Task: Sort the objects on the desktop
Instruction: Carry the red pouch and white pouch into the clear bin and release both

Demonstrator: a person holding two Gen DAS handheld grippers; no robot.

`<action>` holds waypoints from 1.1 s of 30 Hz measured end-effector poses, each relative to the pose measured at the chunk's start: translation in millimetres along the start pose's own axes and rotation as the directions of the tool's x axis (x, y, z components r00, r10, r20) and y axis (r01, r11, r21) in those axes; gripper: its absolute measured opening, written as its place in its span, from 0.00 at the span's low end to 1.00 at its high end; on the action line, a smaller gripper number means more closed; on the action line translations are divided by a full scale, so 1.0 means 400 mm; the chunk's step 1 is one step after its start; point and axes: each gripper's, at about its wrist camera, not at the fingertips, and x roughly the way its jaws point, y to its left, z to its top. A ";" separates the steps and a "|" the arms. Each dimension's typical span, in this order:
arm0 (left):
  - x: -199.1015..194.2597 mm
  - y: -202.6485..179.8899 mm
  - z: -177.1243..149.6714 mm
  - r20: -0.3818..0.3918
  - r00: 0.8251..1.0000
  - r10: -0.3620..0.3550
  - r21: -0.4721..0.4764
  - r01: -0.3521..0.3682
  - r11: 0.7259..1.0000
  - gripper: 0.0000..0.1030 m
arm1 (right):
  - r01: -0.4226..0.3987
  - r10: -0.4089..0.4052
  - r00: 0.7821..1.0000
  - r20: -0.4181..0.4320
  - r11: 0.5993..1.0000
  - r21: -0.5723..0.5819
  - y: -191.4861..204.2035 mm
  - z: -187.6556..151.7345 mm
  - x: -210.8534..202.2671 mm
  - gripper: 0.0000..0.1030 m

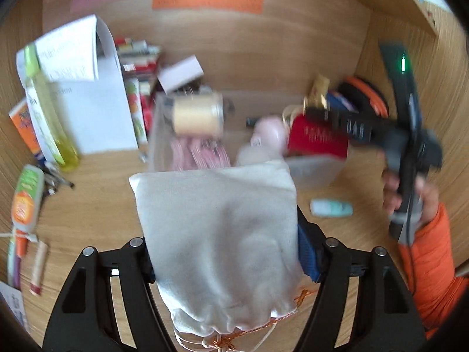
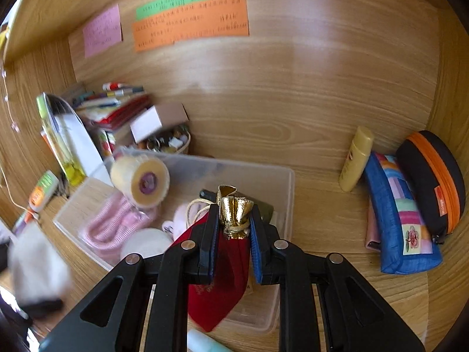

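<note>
Left wrist view. The left claw [image 1: 224, 252] is closed on a white drawstring pouch [image 1: 219, 234], its fingers pressing the cloth from both sides; the gathered neck with its orange cord [image 1: 234, 338] lies nearest the camera and the flat end points toward the clear plastic bin [image 1: 316, 173]. The pouch is held above the wooden bench [image 1: 96, 202], in front of the bin. Inside the bin lie a cream spool of thread [image 1: 198, 114], pink knitted fabric [image 1: 202, 154] and a pale pink soft item [image 1: 268, 135]. At right, the right hand [image 1: 410, 196] in an orange sleeve grips the right claw, which holds a red pouch [image 1: 318, 139] over the bin — motion blur hides the finger contact here. A mint-green tube [image 1: 331, 207] lies on the bench beside the bin. At left stand a yellow-green bottle [image 1: 49, 114] and white papers [image 1: 88, 94].

Right wrist view. The right claw [image 2: 234, 228] is closed on the red pouch [image 2: 225, 270] just below its gold neck [image 2: 236, 211], tied with gold cord — the pouch hangs over the near part of the clear plastic bin [image 2: 281, 176]. In the bin are the spool of thread [image 2: 140, 182], the pink knitted fabric [image 2: 112, 226] and a white round item [image 2: 146, 243]. Against the right wall lean a yellow bottle [image 2: 356, 158], a blue patchwork case [image 2: 398, 220] and a black case with orange zip [image 2: 431, 182]. Orange [image 2: 190, 23], green and pink notes are stuck on the back panel.
</note>
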 end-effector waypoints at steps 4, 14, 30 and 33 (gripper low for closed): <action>-0.012 0.016 0.058 0.045 0.999 0.005 -0.016 -0.005 1.000 0.68 | -0.009 0.009 1.000 -0.022 1.000 -0.002 -0.007 -0.011 0.016 0.19; 0.069 0.032 0.152 0.035 0.999 0.014 -0.025 -0.013 1.000 0.68 | 0.019 -0.022 0.999 -0.043 0.998 -0.067 0.004 -0.025 0.034 0.32; 0.231 0.073 0.187 -0.012 0.993 0.120 -0.036 -0.120 0.992 0.69 | 0.032 -0.026 0.997 0.075 0.997 -0.072 0.016 -0.011 -0.041 0.74; 0.242 0.069 0.180 -0.022 0.993 0.114 -0.017 -0.115 0.993 0.70 | 0.017 -0.011 0.997 0.083 0.997 -0.072 0.021 -0.009 -0.049 0.75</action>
